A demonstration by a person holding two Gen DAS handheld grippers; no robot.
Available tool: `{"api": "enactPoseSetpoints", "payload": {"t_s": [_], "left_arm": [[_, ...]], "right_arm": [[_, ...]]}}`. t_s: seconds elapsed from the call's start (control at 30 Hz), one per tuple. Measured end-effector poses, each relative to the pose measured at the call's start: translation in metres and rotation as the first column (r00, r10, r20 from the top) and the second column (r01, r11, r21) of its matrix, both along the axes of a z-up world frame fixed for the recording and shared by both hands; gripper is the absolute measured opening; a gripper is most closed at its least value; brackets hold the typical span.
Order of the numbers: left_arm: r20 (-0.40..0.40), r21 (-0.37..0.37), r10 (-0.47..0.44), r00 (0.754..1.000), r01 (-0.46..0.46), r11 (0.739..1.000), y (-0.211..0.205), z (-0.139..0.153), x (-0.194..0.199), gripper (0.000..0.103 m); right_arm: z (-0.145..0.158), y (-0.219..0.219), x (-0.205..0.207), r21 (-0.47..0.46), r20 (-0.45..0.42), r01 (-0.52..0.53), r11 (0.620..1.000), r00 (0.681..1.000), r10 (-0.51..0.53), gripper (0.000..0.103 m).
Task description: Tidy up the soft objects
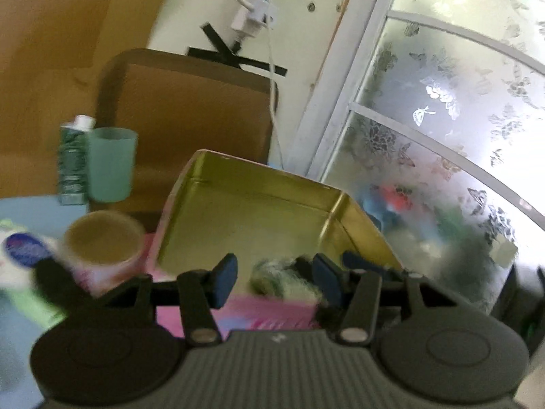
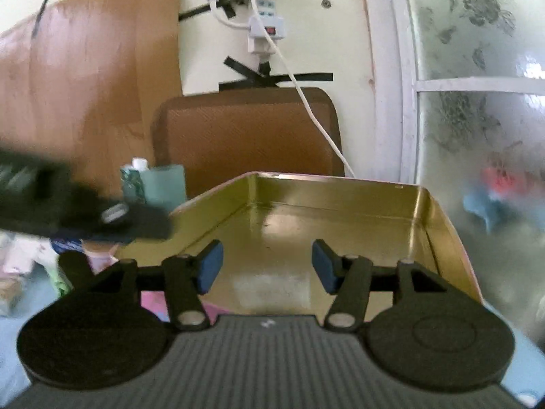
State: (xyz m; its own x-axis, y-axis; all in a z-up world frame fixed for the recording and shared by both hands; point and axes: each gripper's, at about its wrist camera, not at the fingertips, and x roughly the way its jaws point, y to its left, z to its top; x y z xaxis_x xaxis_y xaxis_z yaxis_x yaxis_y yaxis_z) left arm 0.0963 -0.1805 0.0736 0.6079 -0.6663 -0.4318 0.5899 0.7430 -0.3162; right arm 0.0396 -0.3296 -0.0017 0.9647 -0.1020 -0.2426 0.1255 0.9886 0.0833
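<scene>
Fuzzy green-white soft toy (image 1: 286,277) between spread left tongs (image 1: 276,277).

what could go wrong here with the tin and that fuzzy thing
1. The fuzzy green-and-white soft object sits between the open left gripper fingers at the gold tin's near edge; it might land outside the tin.
2. Both views are motion-blurred, and the paper cup stands close by the left gripper; a sweep could topple it.

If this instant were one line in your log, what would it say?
left gripper: open, fuzzy green-white soft item between fingers, at gold tin near edge | right gripper: open, empty, over tin | status: placing underway
</scene>
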Motion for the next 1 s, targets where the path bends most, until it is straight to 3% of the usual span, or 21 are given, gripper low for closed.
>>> {"api": "enactPoseSetpoints", "payload": {"t_s": [0.17,0.27,0.37,0.47,0.57,0.67,0.8,0.83,0.9,0.93,1.0], "left_arm": [[0.068,0.036,0.079,0.995,-0.082,0.996,0.087,-0.018,-0.035,0.053],[0.089,0.032,0.167,0.982,-0.17,0.985,0.145,-0.024,-0.054,0.053],[0.078,0.001,0.309,0.948,-0.31,0.951,0.205,-0.032,-0.067,0.053],[-0.006,-0.052,0.44,0.898,-0.439,0.897,0.262,-0.041,-0.071,0.053],[-0.058,-0.104,0.5,0.864,-0.503,0.858,0.302,-0.048,-0.078,0.053],[-0.067,-0.134,0.52,0.852,-0.524,0.841,0.324,-0.053,-0.095,0.053],[-0.063,-0.134,0.522,0.851,-0.525,0.841,0.338,-0.061,-0.114,0.053],[-0.064,-0.132,0.522,0.851,-0.525,0.841,0.338,-0.064,-0.117,0.053],[-0.082,-0.138,0.514,0.854,-0.52,0.843,0.344,-0.069,-0.122,0.053],[-0.09,-0.141,0.509,0.856,-0.517,0.844,0.345,-0.072,-0.125,0.053],[-0.103,-0.145,0.5,0.86,-0.51,0.848,0.349,-0.077,-0.128,0.053]], "right_arm": [[0.005,0.023,-0.019,0.006,0.084,-0.08,0.997,0.993,0.08,0.06],[0.009,0.048,-0.012,0.049,0.043,-0.224,0.973,0.974,0.222,0.06],[0.005,0.079,0.0,0.109,-0.029,-0.355,0.929,0.933,0.36,0.06],[0.001,0.122,0.009,0.15,-0.084,-0.461,0.875,0.876,0.476,0.06],[0.003,0.17,0.009,0.129,-0.105,-0.562,0.817,0.811,0.575,0.06],[0.004,0.217,0.011,0.037,-0.133,-0.646,0.763,0.753,0.644,0.062],[-0.005,0.261,0.037,-0.023,-0.2,-0.676,0.737,0.725,0.659,0.067],[-0.007,0.269,0.043,-0.033,-0.213,-0.678,0.735,0.723,0.657,0.065],[-0.012,0.283,0.049,-0.042,-0.237,-0.695,0.718,0.705,0.668,0.048],[-0.012,0.287,0.047,-0.036,-0.239,-0.709,0.704,0.69,0.683,0.047],[-0.011,0.293,0.038,-0.089,-0.23,-0.708,0.701,0.699,0.677,0.046]]}}
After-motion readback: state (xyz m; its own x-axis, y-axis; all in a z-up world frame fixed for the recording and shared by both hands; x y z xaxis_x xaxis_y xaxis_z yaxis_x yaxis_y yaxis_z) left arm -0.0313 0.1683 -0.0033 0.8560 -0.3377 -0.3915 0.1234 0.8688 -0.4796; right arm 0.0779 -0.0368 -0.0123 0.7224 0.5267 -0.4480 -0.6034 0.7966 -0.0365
